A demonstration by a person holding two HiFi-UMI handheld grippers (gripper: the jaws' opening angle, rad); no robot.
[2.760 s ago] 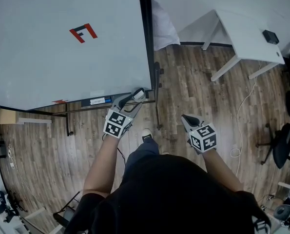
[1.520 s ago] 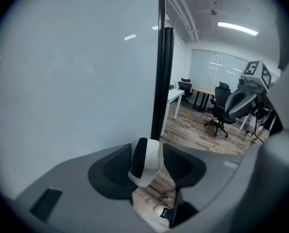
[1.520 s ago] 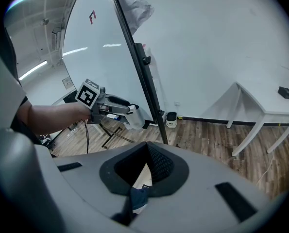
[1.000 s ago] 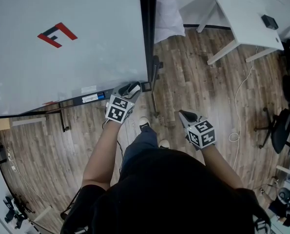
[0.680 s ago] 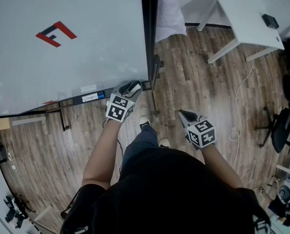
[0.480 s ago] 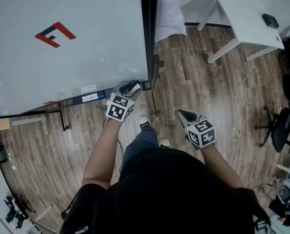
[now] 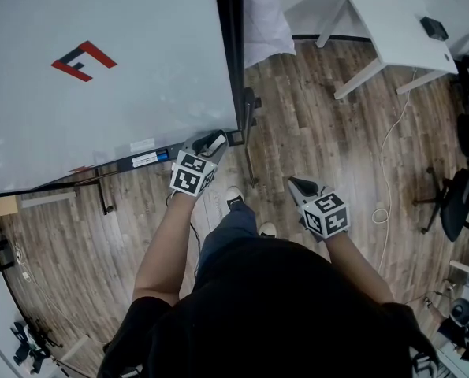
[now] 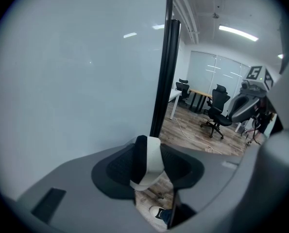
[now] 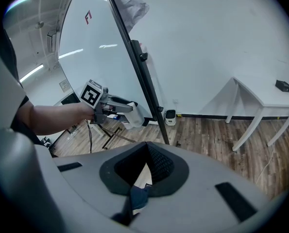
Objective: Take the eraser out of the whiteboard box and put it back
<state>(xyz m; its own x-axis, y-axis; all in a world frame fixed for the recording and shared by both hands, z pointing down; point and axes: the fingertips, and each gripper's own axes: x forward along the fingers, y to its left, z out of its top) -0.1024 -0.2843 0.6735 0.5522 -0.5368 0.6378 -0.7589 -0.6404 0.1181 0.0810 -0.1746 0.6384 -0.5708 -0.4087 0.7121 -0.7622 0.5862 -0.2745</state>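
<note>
Head view, left gripper (image 7: 210,143): at the lower right corner of the whiteboard (image 7: 100,69), by the right end of the whiteboard box (image 7: 120,164)
Head view, eraser (image 7: 217,138): white and black, between the left jaws; whether it touches the box cannot be told
Head view, right gripper (image 7: 297,184): low over the wood floor (image 7: 313,124), well apart from the board
Left gripper view, jaws: clamped on the eraser, a white body with a black side, standing between them
Left gripper view, backdrop: whiteboard at left, black frame post (image 8: 166,76) beside it, office chairs (image 8: 219,113) far behind
Right gripper view, jaws: pressed together, nothing between them
Right gripper view, beyond: left gripper holds the eraser just beside the frame post
</note>
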